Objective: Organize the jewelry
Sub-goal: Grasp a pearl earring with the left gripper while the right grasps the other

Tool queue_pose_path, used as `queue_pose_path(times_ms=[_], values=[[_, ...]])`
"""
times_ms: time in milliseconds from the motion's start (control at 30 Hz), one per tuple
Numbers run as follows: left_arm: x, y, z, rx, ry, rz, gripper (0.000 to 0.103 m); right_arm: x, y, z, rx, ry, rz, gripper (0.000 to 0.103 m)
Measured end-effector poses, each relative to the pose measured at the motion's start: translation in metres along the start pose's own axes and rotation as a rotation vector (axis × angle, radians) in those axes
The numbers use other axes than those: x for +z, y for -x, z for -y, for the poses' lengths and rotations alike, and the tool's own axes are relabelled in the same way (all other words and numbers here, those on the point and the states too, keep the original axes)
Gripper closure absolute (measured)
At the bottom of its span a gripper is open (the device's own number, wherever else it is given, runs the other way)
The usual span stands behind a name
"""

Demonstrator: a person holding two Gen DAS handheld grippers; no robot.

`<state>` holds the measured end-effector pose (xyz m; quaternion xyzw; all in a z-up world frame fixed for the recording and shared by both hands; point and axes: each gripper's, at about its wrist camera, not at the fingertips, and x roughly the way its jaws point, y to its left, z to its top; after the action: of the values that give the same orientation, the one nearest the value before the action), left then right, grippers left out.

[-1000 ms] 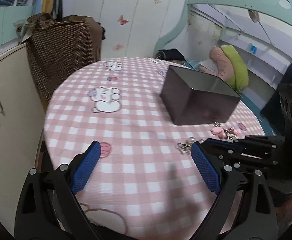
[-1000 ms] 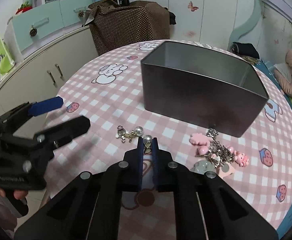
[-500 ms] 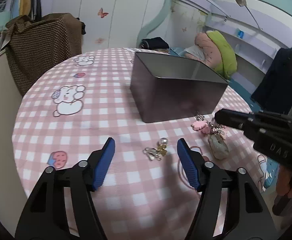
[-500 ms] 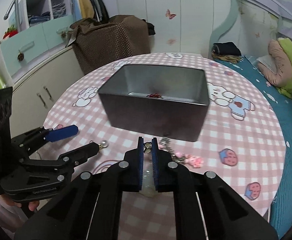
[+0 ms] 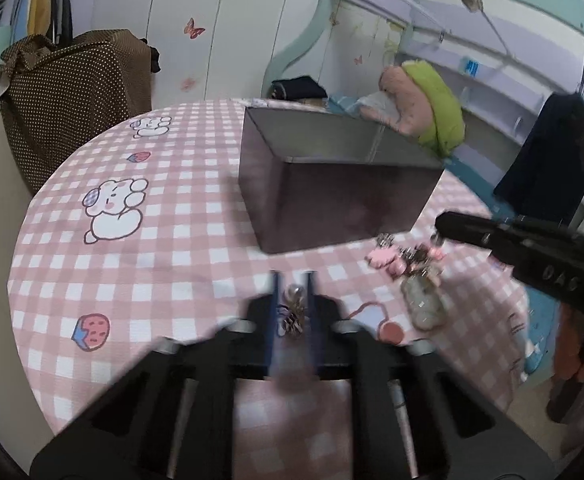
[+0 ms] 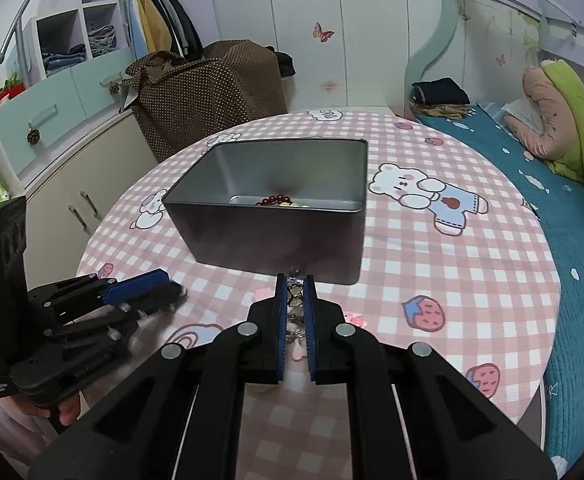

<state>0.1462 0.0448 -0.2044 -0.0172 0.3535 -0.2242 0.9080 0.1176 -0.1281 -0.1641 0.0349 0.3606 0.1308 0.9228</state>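
A dark metal tin (image 5: 331,200) (image 6: 276,236) stands open on the pink checked tablecloth (image 5: 164,256), with red beads (image 6: 274,200) inside on its floor. My left gripper (image 5: 293,304) is shut on a small pearl-and-metal jewelry piece (image 5: 295,300) just above the cloth, in front of the tin. It shows at the left in the right wrist view as the left gripper (image 6: 172,290). My right gripper (image 6: 295,294) is shut on a small gold-and-pearl piece (image 6: 295,295) close to the tin's near wall. In the left wrist view the right gripper (image 5: 443,226) reaches in from the right.
A heap of pink charms (image 5: 403,260) and a pale stone pendant (image 5: 423,304) lie on the cloth right of the left gripper. A brown dotted bag (image 6: 212,92) sits behind the table on a cabinet. A bed (image 6: 571,208) with cushions runs along the right.
My left gripper moved over the pearl piece and its jaws went from wide open to shut on it. My right gripper, still shut on its piece, rose and came nearer the tin.
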Motion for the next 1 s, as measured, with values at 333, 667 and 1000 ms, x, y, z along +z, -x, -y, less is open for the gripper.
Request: queue_pose_path(times_ms=[333,667,1000], values=[[-0.001,0.002,-0.005,-0.004,0.029,-0.041,0.085,0.002,0.010,0.011,-0.012,-0.025,0.018,0.095],[-0.014,0.001,0.020,0.006,-0.126,-0.045,0.085,0.002,0.020,0.024,-0.014,-0.050,0.031,0.095],[-0.014,0.002,0.018,-0.008,-0.107,-0.035,0.093,0.003,0.023,0.030,-0.028,-0.064,0.032,0.095]])
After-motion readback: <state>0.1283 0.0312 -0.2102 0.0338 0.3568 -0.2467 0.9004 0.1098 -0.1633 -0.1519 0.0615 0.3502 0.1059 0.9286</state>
